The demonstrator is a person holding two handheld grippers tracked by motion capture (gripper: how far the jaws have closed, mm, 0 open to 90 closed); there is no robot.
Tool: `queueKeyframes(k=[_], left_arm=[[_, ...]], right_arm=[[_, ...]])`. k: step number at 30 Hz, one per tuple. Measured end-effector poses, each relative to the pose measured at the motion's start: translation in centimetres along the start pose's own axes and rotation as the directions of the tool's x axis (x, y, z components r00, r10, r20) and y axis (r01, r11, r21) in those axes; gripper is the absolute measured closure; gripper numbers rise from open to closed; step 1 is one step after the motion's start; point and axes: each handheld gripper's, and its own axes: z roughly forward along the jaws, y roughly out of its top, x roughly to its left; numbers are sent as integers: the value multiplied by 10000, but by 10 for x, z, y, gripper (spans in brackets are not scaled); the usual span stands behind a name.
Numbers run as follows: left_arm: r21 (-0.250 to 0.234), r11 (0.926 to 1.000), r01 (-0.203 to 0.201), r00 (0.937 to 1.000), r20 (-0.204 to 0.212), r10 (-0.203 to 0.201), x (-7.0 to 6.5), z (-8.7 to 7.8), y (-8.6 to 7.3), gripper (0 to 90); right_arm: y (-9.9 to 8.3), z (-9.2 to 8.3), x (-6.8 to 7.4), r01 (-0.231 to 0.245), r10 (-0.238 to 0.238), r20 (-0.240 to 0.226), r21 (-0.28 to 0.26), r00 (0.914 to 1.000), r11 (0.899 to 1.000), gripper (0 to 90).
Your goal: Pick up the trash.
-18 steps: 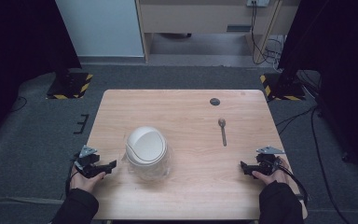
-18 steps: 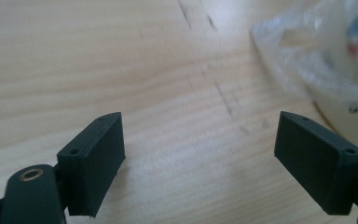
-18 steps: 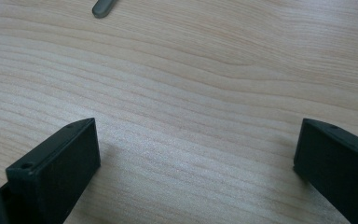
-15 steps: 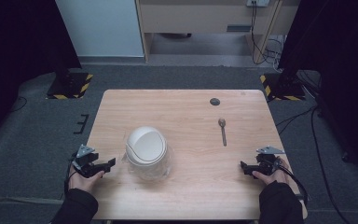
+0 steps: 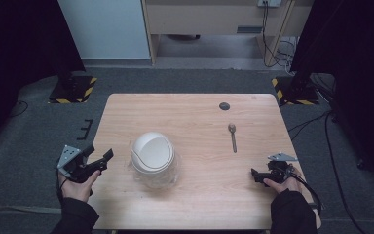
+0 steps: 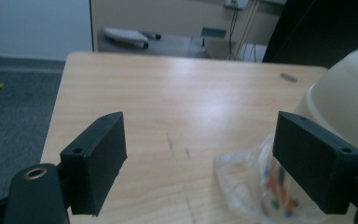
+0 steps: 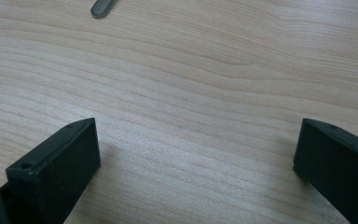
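At the near left edge of the wooden table (image 5: pixel 190 114), the left gripper (image 5: pixel 101 161) hangs just off the tabletop in the person's left hand (image 5: pixel 76 184), its jaws spread wide with nothing between them. In the left gripper view those jaws frame bare wood, and the right-hand one stands just in front of the white domed lid (image 6: pixel 349 105) and the crinkled clear plastic bag (image 6: pixel 247 182) beneath it, though whether it touches them cannot be told.

At the near right, the right gripper (image 5: pixel 256 175) lies low over the table in the right hand (image 5: pixel 283 181), jaws likewise wide apart and empty, pointing toward the table's middle. The right gripper view shows plain wood grain between them, with the end of the spoon handle (image 7: pixel 103 7) at the top edge.

Just beside the left gripper, left of the table's centre, stands the domed white lid (image 5: pixel 152 152) over a clear bag (image 5: pixel 161 176) that holds something colourful.

Farther back and to the right lies the metal spoon (image 5: pixel 233 137). Its long axis runs near to far, bowl toward the far edge, handle toward the person, well apart from both grippers.

Beyond it, near the far edge, sits a small dark round disc (image 5: pixel 224 106).
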Motion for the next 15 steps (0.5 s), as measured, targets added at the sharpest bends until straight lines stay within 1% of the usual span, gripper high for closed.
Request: queueKeyframes(k=[1, 5, 9, 10, 12, 13, 15], left_arm=[[0, 10000, 0, 10000, 0, 0, 0, 0, 0, 185], [-483, 9988, -80, 9996, 258, 93, -9, -6, 11, 188], [-771, 9968, -200, 9986, 466, 237, -18, -10, 21, 188], [-893, 9959, -168, 9980, 587, 221, -23, -12, 27, 188], [-982, 9951, -123, 9976, 665, 189, -26, -13, 29, 190], [-1128, 9935, -178, 9966, 779, 267, -31, -15, 35, 194], [-1188, 9926, -245, 9962, 804, 342, -33, -16, 37, 194]], right_arm=[[0, 0, 0, 0, 0, 0, 0, 10000, 10000, 6], [0, 0, 0, -41, 41, 12, 2, 10000, 10000, 6], [0, 0, 0, -45, 45, 22, -14, 10000, 10000, 6], [0, 0, 1, -77, 77, 40, -16, 10000, 10000, 6], [0, 0, 1, -77, 77, 42, -16, 10000, 10000, 6], [0, 0, 1, -61, 61, 41, -11, 10000, 10000, 6], [0, 0, 1, -78, 78, 46, -18, 10000, 10000, 6]])
